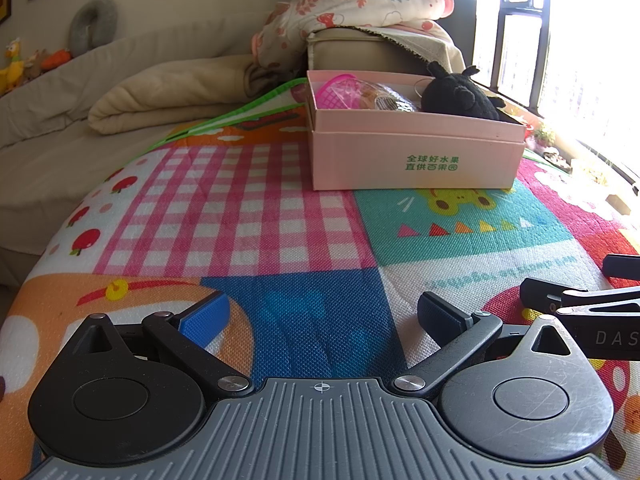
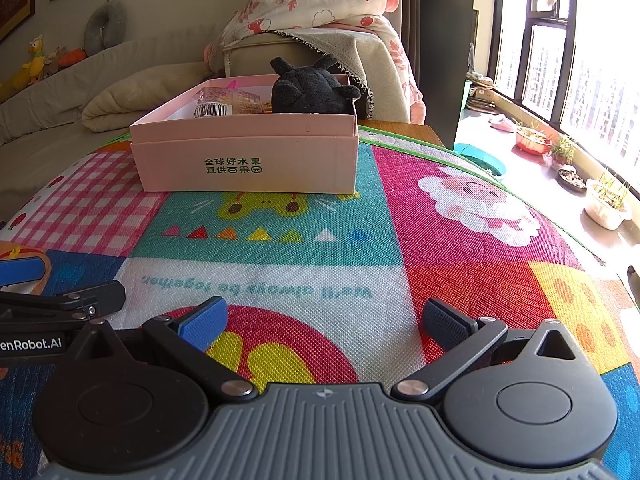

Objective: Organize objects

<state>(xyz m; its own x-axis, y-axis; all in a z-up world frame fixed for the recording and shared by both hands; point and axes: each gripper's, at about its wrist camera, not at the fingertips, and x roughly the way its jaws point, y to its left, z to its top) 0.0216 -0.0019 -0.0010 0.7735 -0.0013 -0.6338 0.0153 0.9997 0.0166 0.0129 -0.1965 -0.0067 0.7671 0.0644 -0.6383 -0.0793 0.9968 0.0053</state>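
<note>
Sunlight from the barred window fell across a colourful patchwork play mat that covered the desk. Nearest the cameras, the left gripper hovered low over a blue patch of the mat with its jaws spread wide and nothing between them; one finger pad was blue, the other dark. Just beside it to the right, the right gripper was equally wide apart and empty, over a red and yellow patch near the line of printed lettering. Each gripper's fingers showed at the edge of the other's view, so the two sat close side by side without touching.

Farther back on the mat stood the pink box, lid off and nested under it, with green Chinese characters on its front wall. Inside lay a black plush toy against the right-hand end, a crinkly plastic packet toward the middle, and a pink mesh basket at the left end.

Beyond the box, a floral blanket was heaped on a beige cushion, a folded cream quilt lay on the sofa, and small stuffed toys sat along the sofa's back
</note>
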